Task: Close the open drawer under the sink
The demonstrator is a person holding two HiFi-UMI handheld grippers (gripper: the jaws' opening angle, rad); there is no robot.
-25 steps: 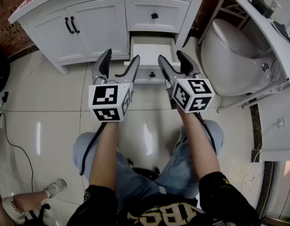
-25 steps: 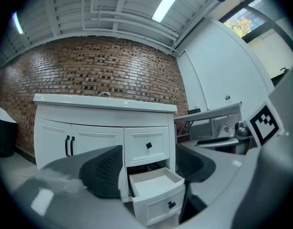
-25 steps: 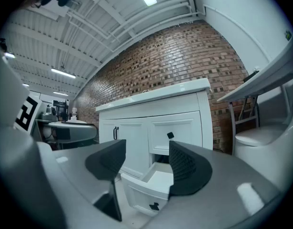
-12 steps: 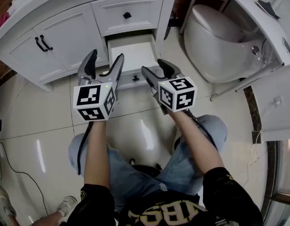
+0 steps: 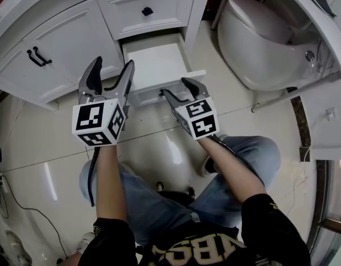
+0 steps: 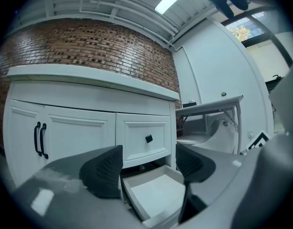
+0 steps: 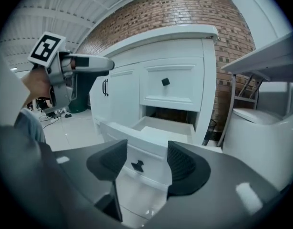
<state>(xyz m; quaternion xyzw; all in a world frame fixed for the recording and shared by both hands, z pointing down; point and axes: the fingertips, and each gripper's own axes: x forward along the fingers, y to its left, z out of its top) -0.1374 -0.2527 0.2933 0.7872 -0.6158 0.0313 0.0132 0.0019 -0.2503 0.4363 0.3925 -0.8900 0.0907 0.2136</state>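
Observation:
The white drawer point(image 5: 156, 57) stands pulled out from the bottom of the white vanity, empty inside, and its front panel point(image 5: 181, 81) carries a small black knob point(image 7: 137, 165). My right gripper point(image 5: 177, 88) points down at that front panel. Its jaws are closing a little but still stand wide, with the knob in line between them point(image 7: 146, 163) and no pad touching it. My left gripper point(image 5: 111, 71) is open and level, just left of the drawer's left corner. The drawer's inside point(image 6: 158, 194) shows beyond its jaws point(image 6: 148, 171).
Above the open drawer is a shut drawer with a black knob point(image 5: 147, 11). Cabinet doors with black handles point(image 5: 37, 56) lie to the left. A white toilet point(image 5: 264, 37) stands at the right, beside a white shelf unit point(image 5: 325, 32). The person's legs rest on the glossy tiled floor.
Both grippers have come closer to the drawer. The right one has sunk to the drawer's front panel and tipped downward. The left has moved forward beside the drawer's left corner.

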